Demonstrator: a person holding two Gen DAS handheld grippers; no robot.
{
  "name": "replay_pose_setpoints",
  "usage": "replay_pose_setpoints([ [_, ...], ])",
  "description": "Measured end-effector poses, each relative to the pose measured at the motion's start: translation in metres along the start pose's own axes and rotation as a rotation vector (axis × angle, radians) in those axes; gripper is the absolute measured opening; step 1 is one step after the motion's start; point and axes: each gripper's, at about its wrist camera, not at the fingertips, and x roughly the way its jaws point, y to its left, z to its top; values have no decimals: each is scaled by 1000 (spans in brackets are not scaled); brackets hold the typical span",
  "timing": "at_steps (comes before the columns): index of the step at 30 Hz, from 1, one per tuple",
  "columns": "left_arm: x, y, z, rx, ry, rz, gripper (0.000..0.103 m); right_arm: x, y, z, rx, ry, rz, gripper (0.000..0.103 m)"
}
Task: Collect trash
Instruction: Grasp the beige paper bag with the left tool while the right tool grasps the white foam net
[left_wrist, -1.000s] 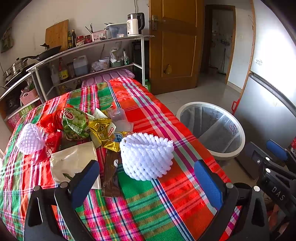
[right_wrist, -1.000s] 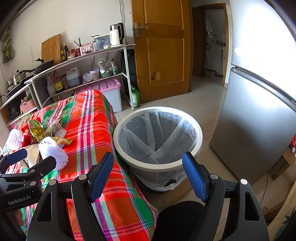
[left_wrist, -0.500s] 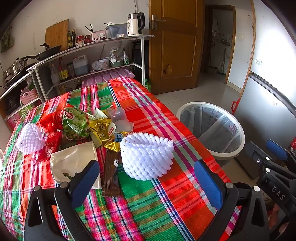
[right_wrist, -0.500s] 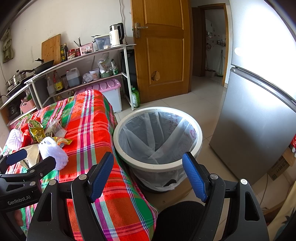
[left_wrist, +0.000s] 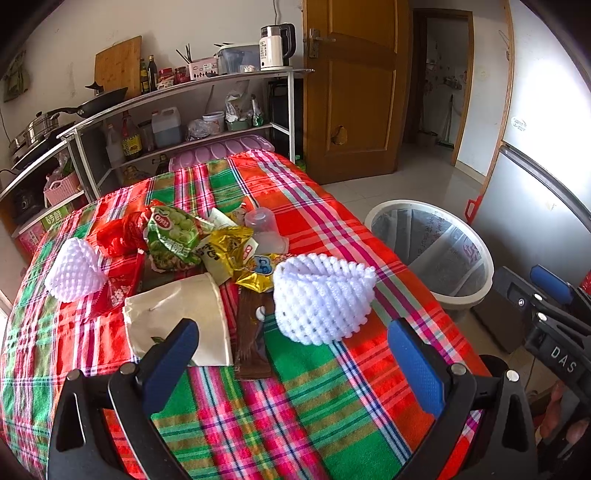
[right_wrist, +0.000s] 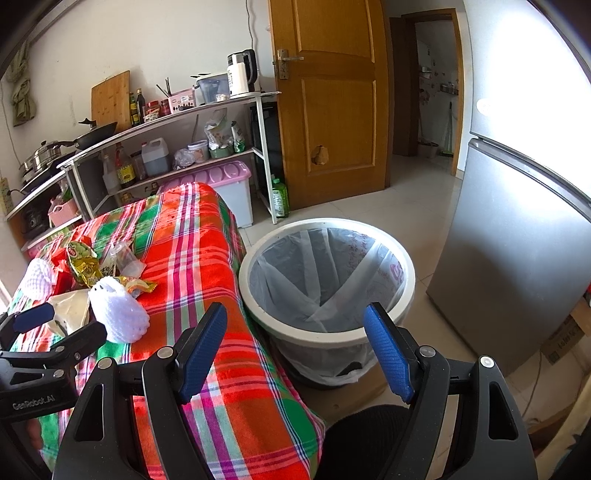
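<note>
left gripper (left_wrist: 295, 354): jaws spread wide, nothing between them; hovering over the near end of the surface (left_wrist: 332, 424), aimed at the trash pile
right gripper (right_wrist: 295, 347): jaws spread wide, holding nothing; off the surface's right edge, pointing at the bin
surface: covered by a red/green plaid cloth, trash clustered in the middle
white foam net (left_wrist: 323, 297): nearest item, open end up, just ahead of the left gripper between the lines of its two fingers, not touched
second foam net (left_wrist: 74, 271): far left of the pile, well apart from the first
brown wrapper (left_wrist: 249, 332): flat, touching the left side of the near foam net
cream paper bag (left_wrist: 177, 314): flat, left of the brown wrapper, partly behind the left finger
gold wrappers (left_wrist: 236, 254): behind the foam net, crumpled, overlapping
green snack bag (left_wrist: 171, 230): behind the gold wrappers, leaning on red wrappers (left_wrist: 118, 234)
clear plastic cup (left_wrist: 260, 221): inverted, at the back of the pile
bin (right_wrist: 251, 280): white, lined with a clear bag, on the floor beside the surface's right edge; no trash visible inside
background: metal shelf (left_wrist: 184, 92) with kitchen items, wooden door (right_wrist: 328, 92), grey fridge (right_wrist: 517, 240) right of the bin
</note>
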Motion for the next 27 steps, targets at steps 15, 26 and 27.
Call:
replay_pose_setpoints([
  [15, -7, 115, -22, -216, 52, 61, 103, 30, 77, -1, -142, 76, 320, 77],
  [26, 17, 143, -15, -279, 109, -30, 103, 59, 120, 0, -210, 149, 408, 77],
  [27, 20, 143, -14, -283, 115, -28, 103, 60, 121, 1, -210, 154, 412, 77],
])
